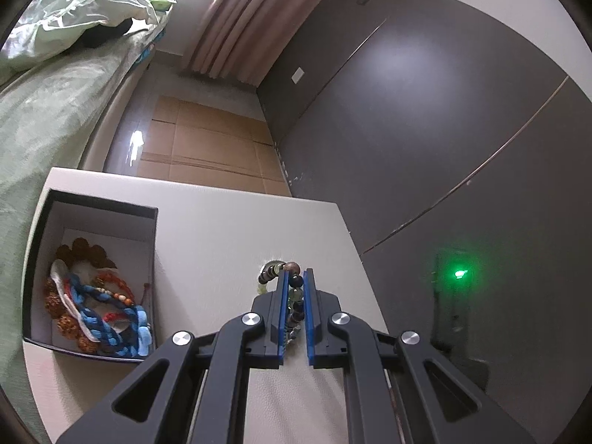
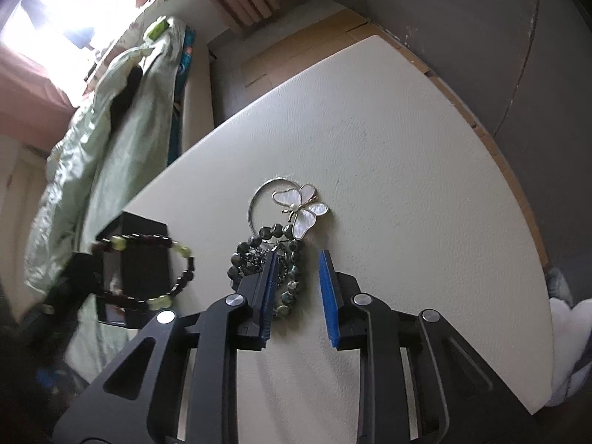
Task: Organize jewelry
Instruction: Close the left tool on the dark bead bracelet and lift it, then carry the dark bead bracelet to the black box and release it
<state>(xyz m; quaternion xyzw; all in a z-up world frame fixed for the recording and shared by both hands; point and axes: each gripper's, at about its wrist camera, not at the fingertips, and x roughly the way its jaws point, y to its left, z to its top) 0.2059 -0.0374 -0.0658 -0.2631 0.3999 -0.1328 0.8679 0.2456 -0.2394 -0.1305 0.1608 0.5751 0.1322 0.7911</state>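
Observation:
My left gripper (image 1: 296,273) is shut on a beaded bracelet (image 1: 292,296) of dark and pale green beads, held above the white table (image 1: 222,236). The same bracelet (image 2: 148,266) shows at the left of the right wrist view, hanging in front of the black box (image 2: 140,244). The open black box (image 1: 92,273) holds several braided and beaded pieces (image 1: 100,307). My right gripper (image 2: 296,255) is open, low over a dark green bead bracelet (image 2: 259,255). A white butterfly brooch on a metal ring (image 2: 301,211) lies just beyond it.
A bed with green bedding (image 1: 48,111) runs along the table's left side. Cardboard sheets (image 1: 207,144) cover the floor past the table's far edge. A dark wall (image 1: 444,129) stands to the right, with a green light (image 1: 460,273) low on it. Curtains (image 1: 244,22) hang at the back.

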